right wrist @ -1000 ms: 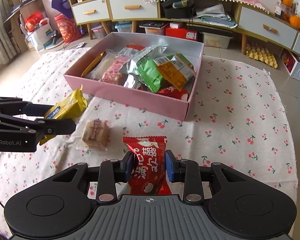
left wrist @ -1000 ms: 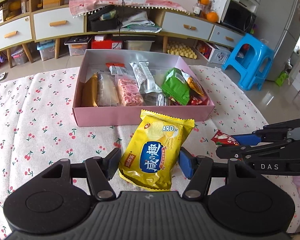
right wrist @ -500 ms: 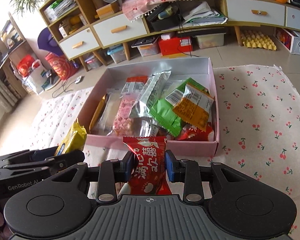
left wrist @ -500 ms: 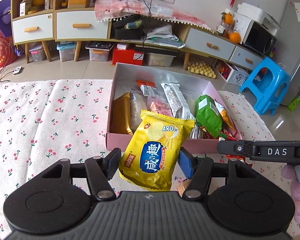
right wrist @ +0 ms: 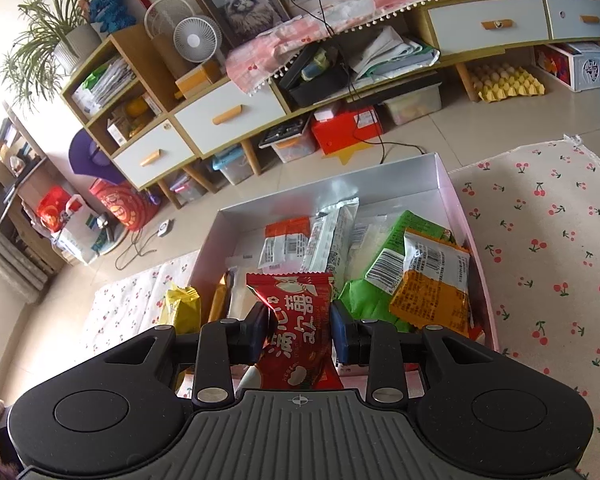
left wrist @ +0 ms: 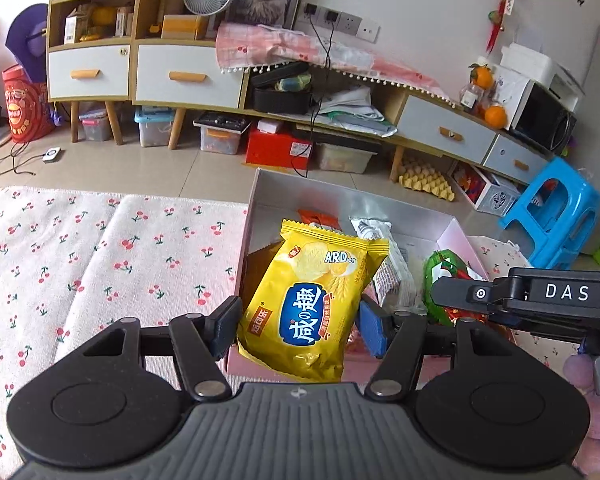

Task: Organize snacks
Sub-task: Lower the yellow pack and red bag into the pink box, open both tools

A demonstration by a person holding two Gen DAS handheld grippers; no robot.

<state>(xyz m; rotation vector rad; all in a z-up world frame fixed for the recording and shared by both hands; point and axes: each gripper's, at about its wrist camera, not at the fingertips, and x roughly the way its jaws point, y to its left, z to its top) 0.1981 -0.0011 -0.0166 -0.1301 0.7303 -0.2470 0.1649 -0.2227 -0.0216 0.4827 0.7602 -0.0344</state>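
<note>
My left gripper (left wrist: 298, 330) is shut on a yellow chip bag (left wrist: 312, 304) and holds it over the near left part of the pink snack box (left wrist: 256, 208). My right gripper (right wrist: 300, 332) is shut on a red snack packet (right wrist: 296, 328), held above the near edge of the same box (right wrist: 444, 184). The box holds several wrapped snacks, among them a green packet (right wrist: 364, 296) and an orange packet (right wrist: 428, 300). In the left wrist view the right gripper's side (left wrist: 532, 300) crosses the right edge. The yellow bag (right wrist: 182, 308) also shows at the left in the right wrist view.
The box sits on a white cloth with red cherries (left wrist: 100, 264), spread on a tiled floor. Behind stand low cabinets with white drawers (left wrist: 188, 76), storage bins beneath, and a blue stool (left wrist: 552, 220) at the right. A yellow egg tray (right wrist: 508, 84) lies on the floor.
Both grippers have carried their snacks forward from above the cloth to over the box. The views have rolled and the box now lies close beneath both snacks.
</note>
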